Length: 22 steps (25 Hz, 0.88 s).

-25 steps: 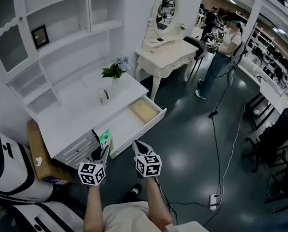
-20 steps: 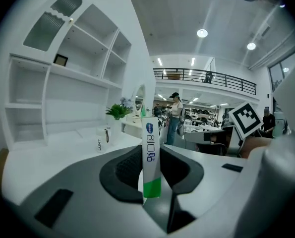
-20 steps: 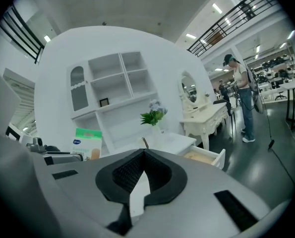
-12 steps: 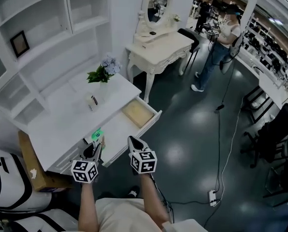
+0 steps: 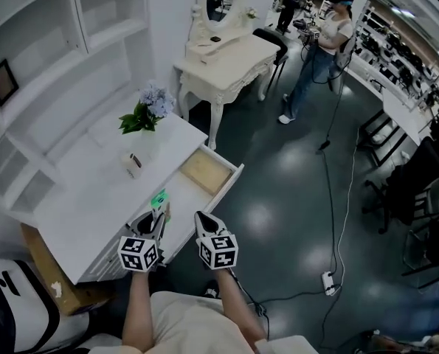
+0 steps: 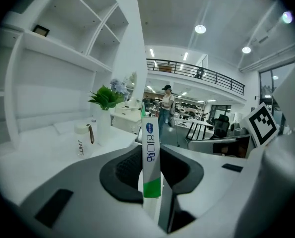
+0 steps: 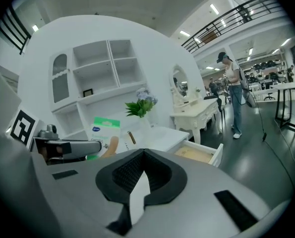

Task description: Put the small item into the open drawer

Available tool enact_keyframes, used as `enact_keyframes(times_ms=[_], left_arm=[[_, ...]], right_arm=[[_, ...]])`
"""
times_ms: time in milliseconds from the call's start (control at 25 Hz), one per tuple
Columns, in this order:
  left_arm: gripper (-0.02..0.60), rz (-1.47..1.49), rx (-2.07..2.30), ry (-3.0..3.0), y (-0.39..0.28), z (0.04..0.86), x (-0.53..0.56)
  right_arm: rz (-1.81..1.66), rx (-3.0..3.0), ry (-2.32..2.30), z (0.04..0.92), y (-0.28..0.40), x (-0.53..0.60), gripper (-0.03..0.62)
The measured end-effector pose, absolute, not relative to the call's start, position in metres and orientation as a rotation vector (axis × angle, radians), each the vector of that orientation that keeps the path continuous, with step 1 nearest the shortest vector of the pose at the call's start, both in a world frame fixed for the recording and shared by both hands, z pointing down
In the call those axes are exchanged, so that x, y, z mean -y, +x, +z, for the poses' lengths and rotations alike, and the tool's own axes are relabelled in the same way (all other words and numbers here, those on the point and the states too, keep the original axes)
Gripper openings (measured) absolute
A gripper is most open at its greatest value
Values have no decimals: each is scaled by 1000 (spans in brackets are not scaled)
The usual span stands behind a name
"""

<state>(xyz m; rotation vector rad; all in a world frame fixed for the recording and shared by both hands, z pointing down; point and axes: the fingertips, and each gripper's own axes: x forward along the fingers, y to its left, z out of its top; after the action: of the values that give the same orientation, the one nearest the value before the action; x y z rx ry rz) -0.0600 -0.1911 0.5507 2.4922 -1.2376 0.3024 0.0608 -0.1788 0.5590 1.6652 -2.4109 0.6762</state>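
My left gripper (image 5: 158,217) is shut on a small flat white packet (image 5: 158,199) with a green band and a blue logo. The packet stands upright between the pads in the left gripper view (image 6: 150,133) and hangs over the desk's front edge, left of the open drawer (image 5: 204,172). The drawer is pulled out at the desk's right end and shows a pale wooden bottom (image 7: 199,154). My right gripper (image 5: 202,219) sits beside the left one, shut, with nothing in it (image 7: 144,152). The right gripper view also shows the packet (image 7: 101,133) in the left jaws.
On the white desk (image 5: 86,205) stand a vase of greenery (image 5: 142,120) and a white bottle (image 5: 133,165). Shelves rise behind it. A cream dressing table (image 5: 223,61) stands beyond, with a person (image 5: 315,54) nearby. A cardboard box (image 5: 46,268) lies left; cables and a power strip (image 5: 327,280) lie on the floor.
Both grippers have come forward and a little down, closer to the desk front and the open drawer. The packet stays in the left jaws; the right jaws stay shut.
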Motion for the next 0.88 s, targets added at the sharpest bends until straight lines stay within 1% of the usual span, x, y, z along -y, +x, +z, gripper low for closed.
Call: enact_keyframes(times_ms=[160, 480, 720, 880], left_arm=[[101, 360, 1113, 2536, -62, 567, 225], [101, 450, 933, 2564, -70, 606, 269], [101, 561, 815, 2567, -77, 646, 278], [101, 593, 725, 2541, -64, 674, 279]], right_arm=[[699, 2340, 1715, 573, 50, 200, 18], [772, 2201, 1869, 595, 53, 232, 18], [829, 2141, 1968, 608, 58, 233, 18], [891, 2085, 1973, 627, 64, 232, 18]])
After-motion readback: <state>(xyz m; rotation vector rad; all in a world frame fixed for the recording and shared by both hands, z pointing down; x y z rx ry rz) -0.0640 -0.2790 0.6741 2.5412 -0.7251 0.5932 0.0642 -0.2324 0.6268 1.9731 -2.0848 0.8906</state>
